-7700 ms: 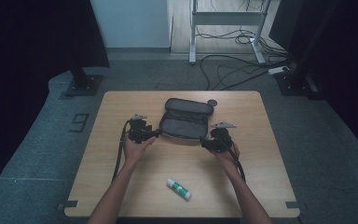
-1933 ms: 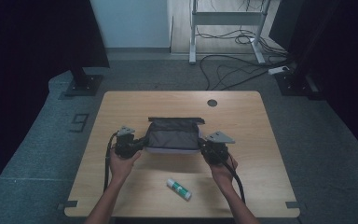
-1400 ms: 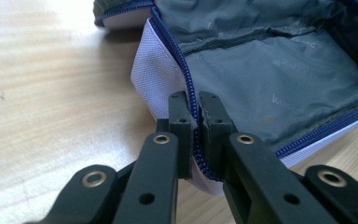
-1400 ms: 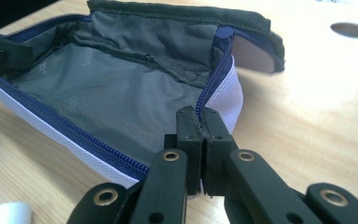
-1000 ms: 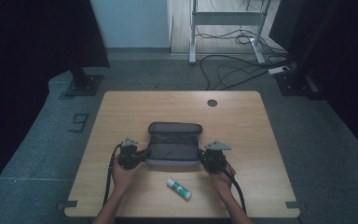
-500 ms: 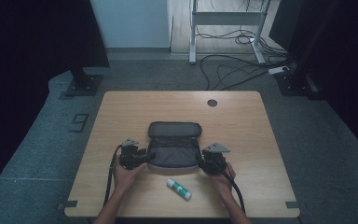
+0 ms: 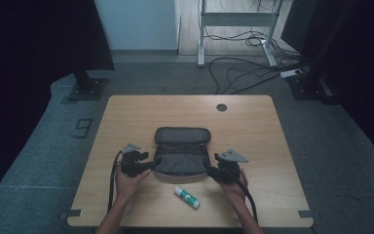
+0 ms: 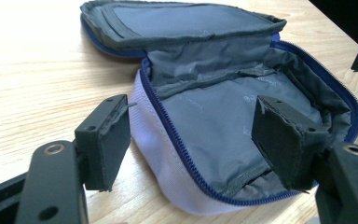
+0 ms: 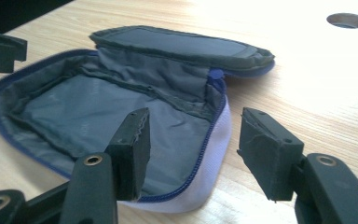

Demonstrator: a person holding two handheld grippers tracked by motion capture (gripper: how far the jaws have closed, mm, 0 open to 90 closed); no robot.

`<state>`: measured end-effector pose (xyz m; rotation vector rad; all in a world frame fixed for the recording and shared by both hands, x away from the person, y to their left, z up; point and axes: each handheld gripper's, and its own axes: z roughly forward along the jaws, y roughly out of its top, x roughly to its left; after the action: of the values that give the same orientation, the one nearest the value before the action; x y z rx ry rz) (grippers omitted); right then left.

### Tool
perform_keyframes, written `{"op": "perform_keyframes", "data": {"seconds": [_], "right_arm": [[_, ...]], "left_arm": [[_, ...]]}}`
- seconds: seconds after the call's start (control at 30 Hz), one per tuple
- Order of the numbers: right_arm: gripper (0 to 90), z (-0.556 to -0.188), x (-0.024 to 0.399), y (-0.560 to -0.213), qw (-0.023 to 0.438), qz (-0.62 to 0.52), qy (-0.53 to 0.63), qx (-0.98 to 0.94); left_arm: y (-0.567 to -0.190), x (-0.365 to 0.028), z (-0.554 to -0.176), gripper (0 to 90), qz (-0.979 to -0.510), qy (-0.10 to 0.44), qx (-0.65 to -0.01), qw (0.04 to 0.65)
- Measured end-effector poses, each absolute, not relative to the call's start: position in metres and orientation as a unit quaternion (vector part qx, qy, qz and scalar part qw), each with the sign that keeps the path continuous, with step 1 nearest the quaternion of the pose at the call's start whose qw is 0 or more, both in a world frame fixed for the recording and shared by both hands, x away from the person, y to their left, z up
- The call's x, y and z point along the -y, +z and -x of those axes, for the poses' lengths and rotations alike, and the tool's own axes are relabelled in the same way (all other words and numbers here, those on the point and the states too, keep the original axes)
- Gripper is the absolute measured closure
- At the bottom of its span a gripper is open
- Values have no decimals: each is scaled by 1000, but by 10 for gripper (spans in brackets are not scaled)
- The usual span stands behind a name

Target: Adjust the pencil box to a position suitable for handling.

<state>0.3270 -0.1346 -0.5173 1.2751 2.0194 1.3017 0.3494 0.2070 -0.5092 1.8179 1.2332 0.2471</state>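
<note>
pouch (image 7: 181, 158) lies unzipped mid-table, lid flopped back, glue stick (image 7: 187, 197) just in front. left gripper (image 7: 148, 165) and right gripper (image 7: 209, 169) jaws have just been opening; rims straddled, nothing gripped. risk: a pad snagged on the rim would drag the pouch on withdrawal.

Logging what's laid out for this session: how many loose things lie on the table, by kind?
Open grey pouch: 1
Glue stick: 1
Total: 2
</note>
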Motion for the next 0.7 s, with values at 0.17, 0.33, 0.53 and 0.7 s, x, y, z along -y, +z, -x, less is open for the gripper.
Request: {"op": "perform_keyframes", "data": {"seconds": [0.17,0.33,0.53,0.7], "right_arm": [[419,-320,134,-517,204,-444,475,-732],[419,-310,136,-514,194,-428,482,-739],[412,-296,137,-514,186,-409,482,-752],[405,-286,136,-513,183,-395,484,-759]], "left_arm": [[-507,-217,-341,295,-736,109,-495,449],[-510,-227,-330,292,-731,101,-495,458],[-515,-236,-318,291,-731,103,-497,456],[-520,-241,-311,293,-734,104,-497,452]]}}
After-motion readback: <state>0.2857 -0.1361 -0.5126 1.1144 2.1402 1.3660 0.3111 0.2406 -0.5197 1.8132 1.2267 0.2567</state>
